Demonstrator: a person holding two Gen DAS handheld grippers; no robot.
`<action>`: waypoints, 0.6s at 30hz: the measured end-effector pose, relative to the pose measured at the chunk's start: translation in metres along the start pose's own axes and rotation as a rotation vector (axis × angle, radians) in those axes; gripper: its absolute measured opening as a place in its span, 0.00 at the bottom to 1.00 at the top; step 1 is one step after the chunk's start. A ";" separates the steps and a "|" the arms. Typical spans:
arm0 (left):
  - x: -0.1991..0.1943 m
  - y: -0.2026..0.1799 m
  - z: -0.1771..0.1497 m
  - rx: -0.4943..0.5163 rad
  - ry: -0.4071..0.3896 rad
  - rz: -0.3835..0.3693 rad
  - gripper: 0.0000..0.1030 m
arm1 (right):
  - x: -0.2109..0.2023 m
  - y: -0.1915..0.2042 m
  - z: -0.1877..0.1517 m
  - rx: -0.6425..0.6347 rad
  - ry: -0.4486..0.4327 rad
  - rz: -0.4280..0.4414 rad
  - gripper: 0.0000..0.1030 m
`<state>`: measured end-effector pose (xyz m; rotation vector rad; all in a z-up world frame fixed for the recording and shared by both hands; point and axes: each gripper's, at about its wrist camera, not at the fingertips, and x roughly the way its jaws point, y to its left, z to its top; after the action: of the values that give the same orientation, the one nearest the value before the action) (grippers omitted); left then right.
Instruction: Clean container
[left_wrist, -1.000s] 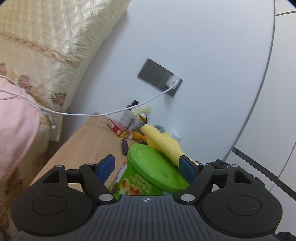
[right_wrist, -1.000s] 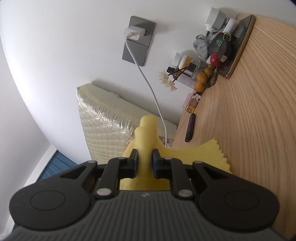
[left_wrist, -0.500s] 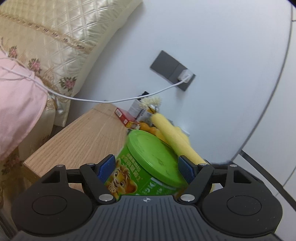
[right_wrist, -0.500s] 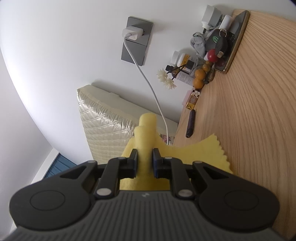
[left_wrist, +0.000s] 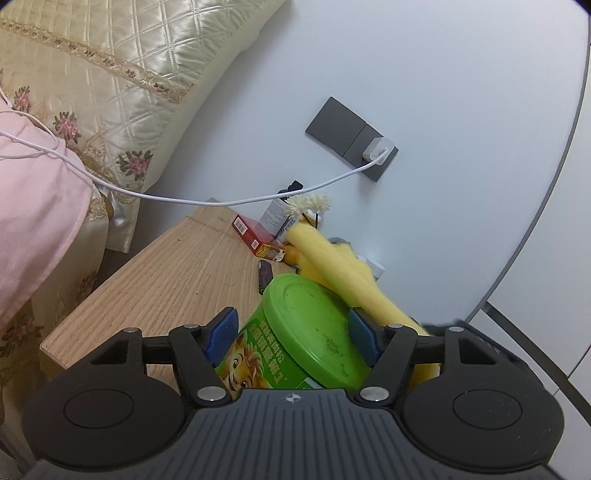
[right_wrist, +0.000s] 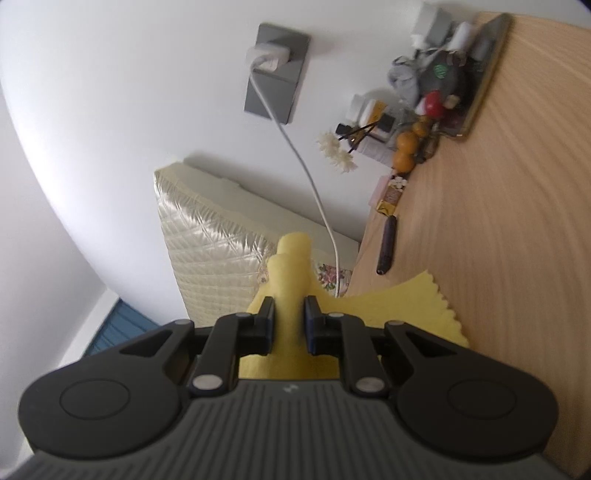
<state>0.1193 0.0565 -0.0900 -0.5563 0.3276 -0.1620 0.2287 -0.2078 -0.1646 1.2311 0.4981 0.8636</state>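
My left gripper (left_wrist: 291, 328) is shut on a green container (left_wrist: 295, 343) with a green lid and a lion picture on its side. It holds the container tilted above the wooden nightstand (left_wrist: 177, 273). My right gripper (right_wrist: 289, 321) is shut on a yellow cloth (right_wrist: 290, 266), which sticks out past the fingers and fans out to the right. In the left wrist view the yellow cloth (left_wrist: 340, 273) lies against the far right edge of the lid.
Small clutter stands at the back of the nightstand: a red box (left_wrist: 255, 232), a dark pen (left_wrist: 264, 277), white flowers (left_wrist: 308, 203), orange gourds (right_wrist: 406, 151). A white charger cable (left_wrist: 207, 199) hangs from a wall socket (left_wrist: 351, 138) across to the bed (left_wrist: 74, 92).
The container has tilted and moved lower in the left wrist view, showing more of its lid. The cloth stays against the lid's right edge. The right gripper has shifted slightly.
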 end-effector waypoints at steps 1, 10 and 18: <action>0.000 0.000 -0.001 0.002 -0.002 0.000 0.68 | 0.004 -0.001 0.001 -0.001 0.003 0.002 0.17; 0.001 0.001 0.000 -0.008 0.004 -0.001 0.68 | -0.013 -0.003 -0.005 0.037 -0.005 0.003 0.17; 0.002 -0.001 0.002 -0.008 0.017 0.013 0.69 | -0.030 0.002 -0.018 0.042 -0.031 -0.009 0.17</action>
<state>0.1220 0.0562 -0.0887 -0.5610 0.3488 -0.1528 0.1969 -0.2210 -0.1713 1.2779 0.4985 0.8286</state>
